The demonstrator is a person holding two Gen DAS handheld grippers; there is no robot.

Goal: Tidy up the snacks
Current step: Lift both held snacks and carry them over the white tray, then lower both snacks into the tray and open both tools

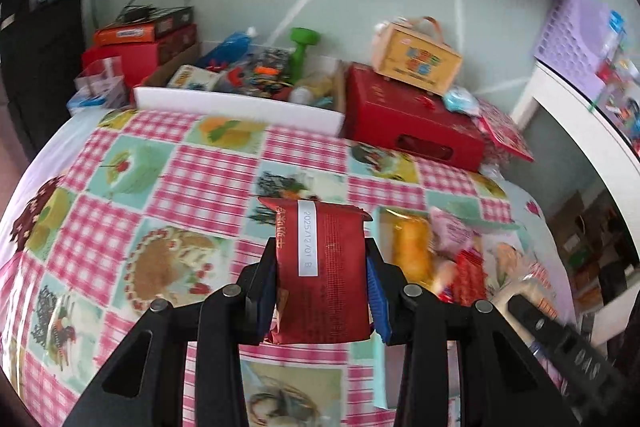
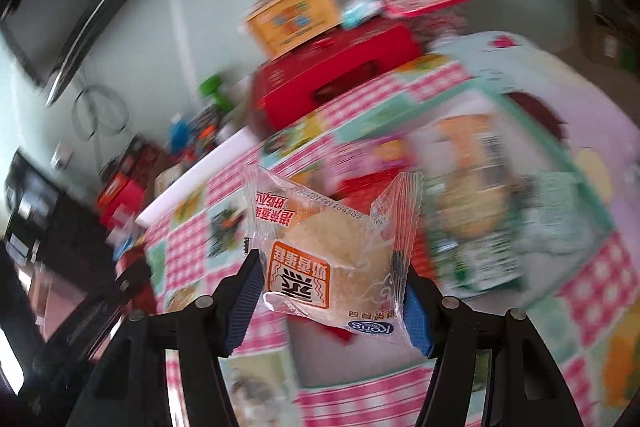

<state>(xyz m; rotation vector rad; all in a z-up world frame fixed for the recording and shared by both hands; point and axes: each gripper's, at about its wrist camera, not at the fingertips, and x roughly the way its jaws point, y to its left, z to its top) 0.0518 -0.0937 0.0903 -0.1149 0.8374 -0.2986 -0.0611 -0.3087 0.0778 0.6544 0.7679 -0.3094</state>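
My left gripper (image 1: 322,267) is shut on a dark red snack packet (image 1: 326,275) with a white date strip, held above the checked tablecloth (image 1: 200,179). My right gripper (image 2: 330,279) is shut on a clear-wrapped round cake (image 2: 336,255) with an orange label, held above the same cloth. To the right in the left wrist view lies a pile of loose snacks (image 1: 448,251), among them a yellow one (image 1: 412,251) and a pink one (image 1: 456,231). The right wrist view is blurred; a green-edged snack pack (image 2: 476,203) lies to the right of the cake.
A white tray (image 1: 240,107) full of mixed items stands at the back of the table. A red box (image 1: 412,123) with a yellow carry box (image 1: 416,57) on it is at the back right. A white shelf (image 1: 580,115) with a purple basket (image 1: 572,35) stands to the right.
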